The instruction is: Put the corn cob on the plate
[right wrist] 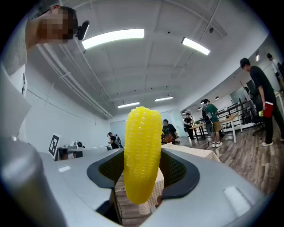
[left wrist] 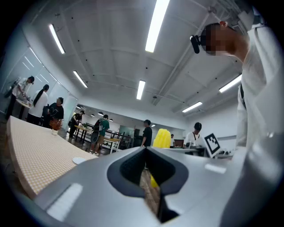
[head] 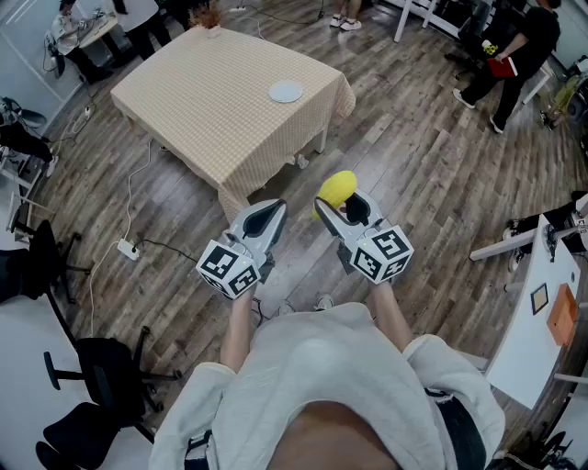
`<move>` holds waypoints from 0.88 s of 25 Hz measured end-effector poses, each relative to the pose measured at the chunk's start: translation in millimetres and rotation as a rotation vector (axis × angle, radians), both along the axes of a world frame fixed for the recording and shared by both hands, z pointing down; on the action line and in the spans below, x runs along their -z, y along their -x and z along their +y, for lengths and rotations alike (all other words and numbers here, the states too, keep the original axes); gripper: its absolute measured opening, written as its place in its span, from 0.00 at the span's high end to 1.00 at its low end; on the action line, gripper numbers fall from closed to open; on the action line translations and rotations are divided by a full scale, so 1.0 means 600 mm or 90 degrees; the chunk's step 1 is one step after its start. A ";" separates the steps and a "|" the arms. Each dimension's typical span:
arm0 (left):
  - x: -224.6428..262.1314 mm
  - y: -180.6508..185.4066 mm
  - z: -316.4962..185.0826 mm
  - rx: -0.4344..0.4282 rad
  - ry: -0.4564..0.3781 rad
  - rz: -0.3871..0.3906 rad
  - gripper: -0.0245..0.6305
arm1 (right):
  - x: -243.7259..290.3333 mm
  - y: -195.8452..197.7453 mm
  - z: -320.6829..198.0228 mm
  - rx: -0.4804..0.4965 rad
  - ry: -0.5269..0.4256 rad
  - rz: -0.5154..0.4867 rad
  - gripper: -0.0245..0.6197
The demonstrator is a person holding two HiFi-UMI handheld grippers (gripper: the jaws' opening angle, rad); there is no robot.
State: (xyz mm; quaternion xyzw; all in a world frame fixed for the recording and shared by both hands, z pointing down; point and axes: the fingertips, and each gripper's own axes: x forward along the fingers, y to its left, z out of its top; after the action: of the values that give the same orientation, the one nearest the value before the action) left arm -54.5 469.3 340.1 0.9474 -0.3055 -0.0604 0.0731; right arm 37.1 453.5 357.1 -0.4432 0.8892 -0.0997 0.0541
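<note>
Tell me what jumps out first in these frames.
A bright yellow corn cob stands clamped in the right gripper, dead centre in that gripper's view. Ahead, a small white round plate sits on a table under beige checked cloth; the left gripper is shut and empty.

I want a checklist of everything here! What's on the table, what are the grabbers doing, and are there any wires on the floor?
Surface: table under a checked cloth, standing ahead of the person.
Job's things: corn cob held upright in the air, not yet on the plate, which lies empty toward the table's right side.
Clutter: one small brownish thing at the table's far edge, too small to name.
Grippers: right gripper shut on the corn cob; left gripper shut, holding nothing.
Cables: power strip and cables on the floor left of the table.
Surroundings: wooden floor, office chairs at left, people standing at right.
</note>
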 end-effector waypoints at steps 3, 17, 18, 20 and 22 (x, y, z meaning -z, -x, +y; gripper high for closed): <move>-0.005 -0.007 0.000 -0.003 0.002 -0.004 0.95 | -0.003 -0.001 0.001 0.007 0.002 0.000 0.59; -0.014 -0.083 -0.001 0.000 0.006 -0.012 0.95 | -0.015 -0.070 -0.007 0.022 0.002 -0.017 0.59; -0.016 -0.087 -0.001 0.002 0.008 -0.012 0.95 | -0.018 -0.074 -0.008 0.022 0.002 -0.017 0.59; -0.023 -0.096 0.000 0.003 0.012 -0.011 0.95 | -0.022 -0.084 -0.009 0.022 0.003 -0.018 0.59; -0.031 -0.107 0.002 0.004 0.017 -0.008 0.95 | -0.026 -0.094 -0.008 0.023 0.003 -0.018 0.59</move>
State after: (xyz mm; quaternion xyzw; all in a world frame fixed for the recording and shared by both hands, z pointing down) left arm 9.6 470.6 358.8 0.9457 -0.3098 -0.0508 0.0839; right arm 93.7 448.9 372.9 -0.4260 0.8958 -0.1094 0.0639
